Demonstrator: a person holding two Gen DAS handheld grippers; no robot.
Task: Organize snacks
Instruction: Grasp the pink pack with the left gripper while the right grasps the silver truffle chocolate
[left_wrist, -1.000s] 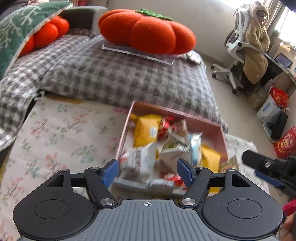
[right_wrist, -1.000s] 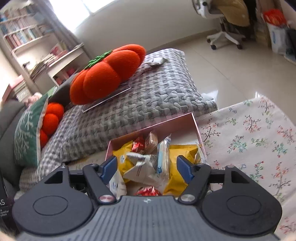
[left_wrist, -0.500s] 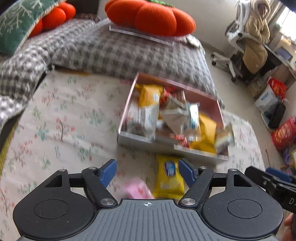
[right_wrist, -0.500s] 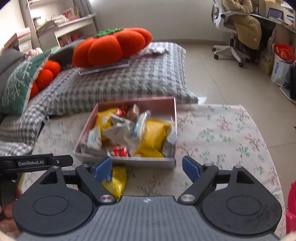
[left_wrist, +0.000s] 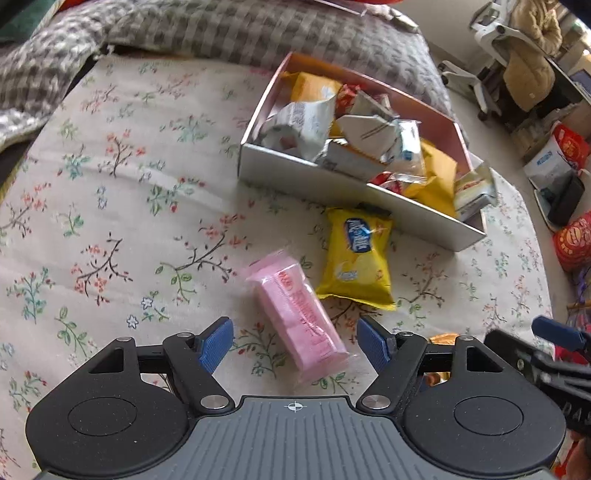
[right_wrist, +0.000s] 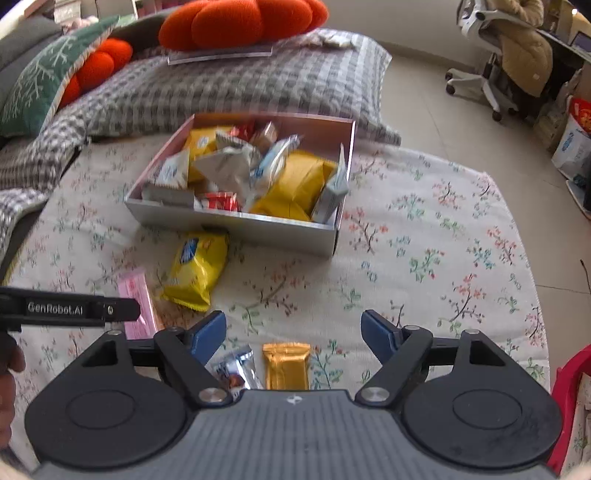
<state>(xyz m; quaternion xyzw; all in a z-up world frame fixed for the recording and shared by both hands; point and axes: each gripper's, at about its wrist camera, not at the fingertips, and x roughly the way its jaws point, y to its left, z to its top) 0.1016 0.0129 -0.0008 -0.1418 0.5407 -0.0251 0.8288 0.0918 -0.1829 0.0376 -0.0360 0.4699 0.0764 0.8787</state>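
Note:
A pink-lined silver box (left_wrist: 332, 184) piled with several snack packets stands on the floral cloth. In front of it lie a yellow bag (left_wrist: 356, 258) and a pink packet (left_wrist: 295, 306). My left gripper (left_wrist: 295, 341) is open and hangs over the pink packet's near end, pads apart from it. In the right wrist view the box (right_wrist: 236, 225), yellow bag (right_wrist: 197, 266) and pink packet (right_wrist: 135, 295) show again. My right gripper (right_wrist: 293, 332) is closing with nothing pressed between its pads. A gold bar (right_wrist: 286, 365) and a silver packet (right_wrist: 234, 369) lie just under it.
A grey checked blanket (right_wrist: 240, 85) with an orange pumpkin cushion (right_wrist: 240, 18) and a green cushion (right_wrist: 40, 85) lies behind the box. An office chair with a coat (right_wrist: 517, 55) and bags (left_wrist: 569, 147) stand on the floor at right. A red object (right_wrist: 569, 387) sits at the cloth's right edge.
Both grippers have drawn back from the box, sunk and tipped down toward the cloth. The loose packets in front of the box have come into view under them.

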